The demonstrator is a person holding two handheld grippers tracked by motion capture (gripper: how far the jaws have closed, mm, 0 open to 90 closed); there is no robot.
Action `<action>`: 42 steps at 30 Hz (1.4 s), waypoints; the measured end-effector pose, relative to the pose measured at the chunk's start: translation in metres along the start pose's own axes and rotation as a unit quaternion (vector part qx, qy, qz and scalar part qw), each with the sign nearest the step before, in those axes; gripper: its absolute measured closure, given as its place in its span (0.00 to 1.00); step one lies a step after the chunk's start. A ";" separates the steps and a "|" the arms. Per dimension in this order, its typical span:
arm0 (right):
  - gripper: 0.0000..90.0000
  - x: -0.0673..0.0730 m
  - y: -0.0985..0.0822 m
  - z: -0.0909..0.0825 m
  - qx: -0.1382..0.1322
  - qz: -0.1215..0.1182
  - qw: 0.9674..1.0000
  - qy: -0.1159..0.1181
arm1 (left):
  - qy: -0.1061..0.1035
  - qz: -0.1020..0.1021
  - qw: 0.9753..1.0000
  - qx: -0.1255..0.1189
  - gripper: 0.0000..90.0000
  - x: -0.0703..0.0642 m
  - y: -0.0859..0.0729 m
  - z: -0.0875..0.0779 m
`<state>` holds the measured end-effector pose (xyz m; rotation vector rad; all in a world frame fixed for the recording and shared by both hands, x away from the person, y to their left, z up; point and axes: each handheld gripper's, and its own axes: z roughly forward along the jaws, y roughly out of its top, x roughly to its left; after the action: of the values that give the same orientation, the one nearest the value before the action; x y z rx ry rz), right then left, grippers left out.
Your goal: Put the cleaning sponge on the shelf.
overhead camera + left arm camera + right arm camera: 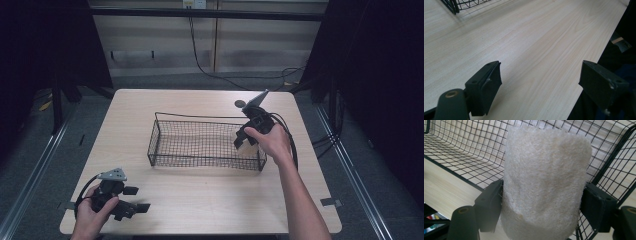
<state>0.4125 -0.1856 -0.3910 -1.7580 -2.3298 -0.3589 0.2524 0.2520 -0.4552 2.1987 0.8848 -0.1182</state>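
Two grippers are in my hands, and from the high view they sit well apart on the table [200, 200]. My left gripper [134, 199] rests near the front left corner, jaws pointing toward the right edge, spread with nothing between them. My right gripper [245, 137] hangs over the right end of the wire basket [165, 150], which lies lengthwise across the middle of the table, its long axis running from left edge to right edge. From up here my hand and the gripper body hide what the right jaws carry.

From the left gripper view, my left gripper [540, 81] has its jaws standing wide over bare wood, with the table's front edge running under the right-hand jaw. One corner of the basket [454, 6] peeks in at the top left, well away.

From the right gripper view comes what the high view hides: my right gripper [541, 205] is clamped on a rolled white towel [546, 177], both pads pressing into its fluffy sides. The roll's long axis runs straight out along the jaws, its rounded far end pointing away from me at the basket's mesh [461, 152]. A corner post of the basket shows just beside the roll on the right. Whether the towel touches the mesh I cannot tell.
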 end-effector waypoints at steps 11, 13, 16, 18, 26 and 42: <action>0.28 -0.003 0.000 0.015 0.001 0.034 0.999 -0.020 | -0.001 0.000 1.000 0.000 0.19 0.000 0.000 0.000; 0.27 -0.004 0.000 0.017 0.003 0.038 0.999 -0.023 | -0.001 0.000 1.000 0.000 0.19 0.000 0.000 0.000; 0.27 -0.006 0.000 0.020 0.002 0.049 0.998 -0.026 | -0.001 0.000 1.000 0.000 0.19 0.000 0.000 0.000; 0.27 -0.006 -0.001 0.022 0.001 0.056 0.998 -0.027 | -0.001 0.000 1.000 0.000 0.19 0.000 0.000 0.000; 0.27 -0.009 -0.002 0.033 0.002 0.070 0.997 -0.042 | -0.001 0.000 1.000 0.000 0.19 0.000 0.000 0.000; 0.27 -0.008 -0.003 0.047 0.012 0.101 0.992 -0.069 | 0.000 0.001 1.000 0.000 0.19 0.000 0.000 0.000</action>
<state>0.4108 -0.1791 -0.4379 -2.0451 -2.2043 -0.1822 0.2522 0.2521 -0.4550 2.1988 0.8831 -0.1183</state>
